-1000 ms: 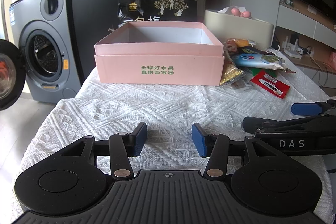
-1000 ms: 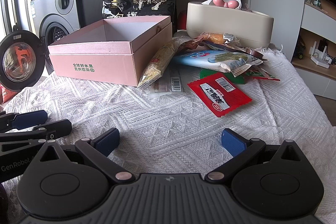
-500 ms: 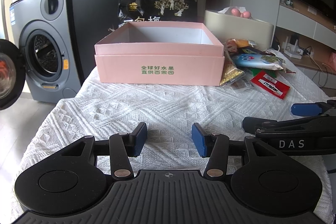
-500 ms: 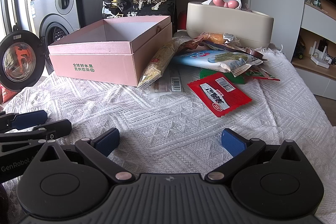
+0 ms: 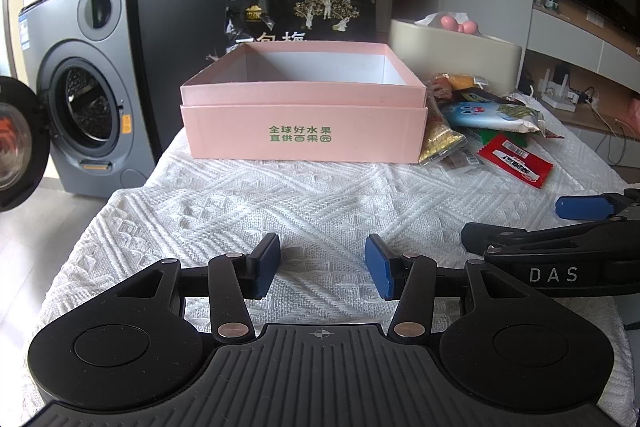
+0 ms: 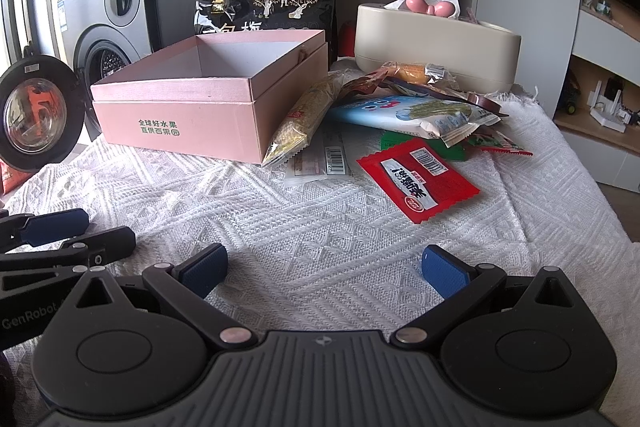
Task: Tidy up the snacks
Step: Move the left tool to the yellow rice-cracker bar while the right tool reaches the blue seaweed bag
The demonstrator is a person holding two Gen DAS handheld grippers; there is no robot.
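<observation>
An open pink box [image 5: 304, 123] [image 6: 192, 119] with green lettering sits on a white textured cloth [image 5: 304, 203]; what I see of its inside is bare. Right of it lies a pile of snack packets: a red packet [image 6: 418, 181] [image 5: 516, 159] nearest, a blue-and-white bag [image 6: 412, 115] [image 5: 492, 115], and a golden packet [image 6: 304, 121] leaning on the box's side. My left gripper [image 5: 322, 265] hovers low over the cloth in front of the box, open, nothing between its blue pads. My right gripper [image 6: 322, 267] stands wide open before the red packet, also empty.
A tall black snack bag [image 5: 304, 13] stands behind the box. A beige tissue holder [image 6: 436, 53] with a pink bow sits at the back right. A washing machine [image 5: 88, 83] with its door open is off the table's left side.
</observation>
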